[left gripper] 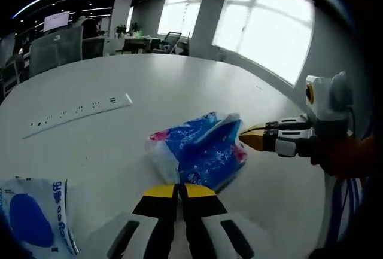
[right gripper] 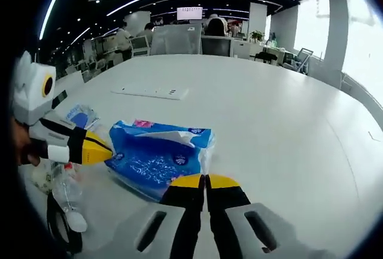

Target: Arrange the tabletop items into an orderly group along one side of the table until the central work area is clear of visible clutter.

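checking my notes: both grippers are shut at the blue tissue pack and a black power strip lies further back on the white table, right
Not quite: the power strip is white, not black, as the left gripper view shows. The rest holds: the left gripper and right gripper are shut at the blue tissue pack on the white table.

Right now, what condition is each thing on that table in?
Blue tissue pack: lying flat, wrapper crumpled, between the two grippers.
Left gripper: jaws shut, tips at the pack's edge.
Right gripper: jaws shut, tips at the pack's opposite edge.
Power strip: lying flat, nothing plugged in.
Second blue-and-white pack: lying flat, untouched.
Clear plastic bottle: lying on its side.
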{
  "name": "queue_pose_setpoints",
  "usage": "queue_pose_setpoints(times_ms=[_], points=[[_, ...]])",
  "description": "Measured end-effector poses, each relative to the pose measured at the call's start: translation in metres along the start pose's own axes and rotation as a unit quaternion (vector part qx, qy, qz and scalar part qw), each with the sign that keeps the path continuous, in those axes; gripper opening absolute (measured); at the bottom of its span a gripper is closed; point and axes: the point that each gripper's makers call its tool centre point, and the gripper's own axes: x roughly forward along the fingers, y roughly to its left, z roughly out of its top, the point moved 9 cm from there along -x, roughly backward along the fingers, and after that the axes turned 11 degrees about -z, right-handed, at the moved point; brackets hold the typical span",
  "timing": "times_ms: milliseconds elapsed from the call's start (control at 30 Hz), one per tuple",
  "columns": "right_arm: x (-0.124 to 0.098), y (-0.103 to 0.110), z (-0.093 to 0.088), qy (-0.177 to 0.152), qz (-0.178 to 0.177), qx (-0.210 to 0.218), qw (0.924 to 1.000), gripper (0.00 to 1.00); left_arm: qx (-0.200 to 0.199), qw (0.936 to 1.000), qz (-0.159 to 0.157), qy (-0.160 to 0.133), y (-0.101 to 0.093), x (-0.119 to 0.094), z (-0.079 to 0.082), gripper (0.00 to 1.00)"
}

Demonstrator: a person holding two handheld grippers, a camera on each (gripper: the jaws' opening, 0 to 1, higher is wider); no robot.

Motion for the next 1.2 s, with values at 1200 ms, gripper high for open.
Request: queue_pose_setpoints(times_ms=[1200], points=[[-0.024, 0.003, 0.006, -0.009, 0.009, 0.053, 0.9985, 0.31, 0.012, 0.9999, 0.003, 0.004, -0.008, -0.023, 0.004, 0.39]])
